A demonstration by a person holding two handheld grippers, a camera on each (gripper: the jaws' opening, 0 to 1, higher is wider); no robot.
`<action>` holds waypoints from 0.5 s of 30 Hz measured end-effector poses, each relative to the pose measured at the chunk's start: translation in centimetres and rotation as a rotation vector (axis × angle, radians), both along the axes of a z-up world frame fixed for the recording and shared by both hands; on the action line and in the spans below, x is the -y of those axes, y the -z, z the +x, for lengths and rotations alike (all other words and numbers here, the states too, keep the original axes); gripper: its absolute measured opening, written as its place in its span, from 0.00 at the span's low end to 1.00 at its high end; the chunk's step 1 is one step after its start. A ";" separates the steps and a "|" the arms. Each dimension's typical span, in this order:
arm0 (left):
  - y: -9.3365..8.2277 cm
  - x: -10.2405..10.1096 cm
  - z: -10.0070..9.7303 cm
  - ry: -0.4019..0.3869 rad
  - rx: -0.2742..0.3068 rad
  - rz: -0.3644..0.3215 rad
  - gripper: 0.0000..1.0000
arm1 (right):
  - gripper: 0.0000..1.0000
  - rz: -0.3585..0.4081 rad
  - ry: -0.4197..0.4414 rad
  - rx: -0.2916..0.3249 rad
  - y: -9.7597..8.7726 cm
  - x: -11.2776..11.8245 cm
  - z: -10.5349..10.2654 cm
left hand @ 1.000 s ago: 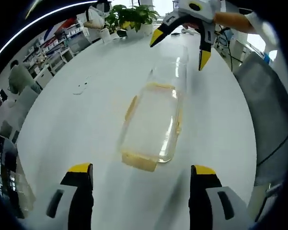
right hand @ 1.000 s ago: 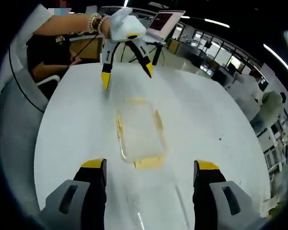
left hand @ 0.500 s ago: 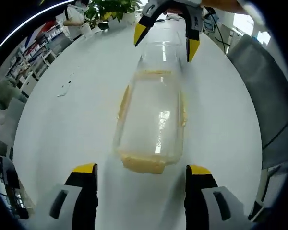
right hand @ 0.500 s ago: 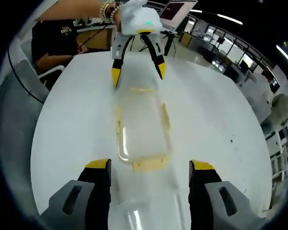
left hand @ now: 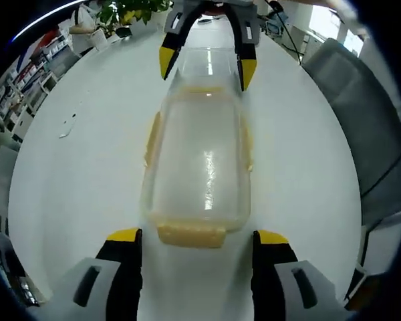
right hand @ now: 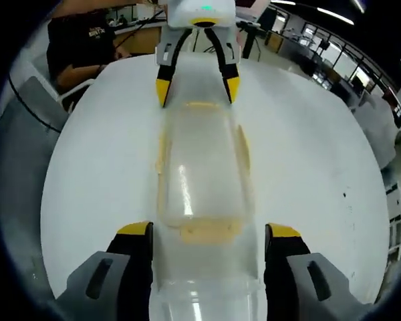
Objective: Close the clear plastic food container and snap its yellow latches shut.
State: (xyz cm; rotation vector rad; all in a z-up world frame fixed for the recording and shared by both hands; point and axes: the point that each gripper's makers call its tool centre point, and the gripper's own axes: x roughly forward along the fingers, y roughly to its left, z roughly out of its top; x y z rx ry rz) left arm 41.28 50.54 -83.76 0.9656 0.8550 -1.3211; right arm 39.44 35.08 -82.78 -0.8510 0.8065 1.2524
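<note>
Closer at both ends of the clear container (left hand: 199,160) on the white surface (left hand: 80,167) than a second ago — left gripper (left hand: 197,235) and right gripper (right hand: 207,231) spread wide, empty, straddling the yellow latches (left hand: 191,235) — lid apparently down, latches unsnapped.

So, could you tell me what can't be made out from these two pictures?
- Whether the container lid is fully seated: left gripper view, clear plastic and glare hide the seam.
- State of the side yellow latches: right gripper view, too blurred to tell whether they are snapped.
- Near end of the second clear piece: right gripper view, cut off by the bottom edge.
</note>
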 end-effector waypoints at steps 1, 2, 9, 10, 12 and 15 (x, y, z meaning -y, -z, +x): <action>0.1 -0.1 0.1 0.001 -0.001 0.003 0.61 | 0.64 0.001 -0.003 -0.002 0.1 -0.1 0.1; 0.2 -0.1 0.1 0.002 -0.001 0.006 0.60 | 0.63 -0.001 -0.008 -0.008 0.3 -0.2 0.1; 0.4 -0.5 0.1 -0.011 -0.034 0.013 0.54 | 0.59 -0.046 -0.043 -0.026 1.5 -0.4 0.2; 0.4 -0.5 -0.2 -0.010 -0.046 0.014 0.52 | 0.58 -0.054 -0.048 -0.026 1.6 -0.3 0.2; 0.4 -0.5 -0.3 -0.006 -0.053 0.016 0.50 | 0.58 -0.037 -0.035 -0.045 1.4 -0.5 0.2; 0.4 -0.5 -0.4 -0.002 -0.056 0.012 0.50 | 0.56 -0.032 -0.042 -0.062 1.4 -0.5 0.0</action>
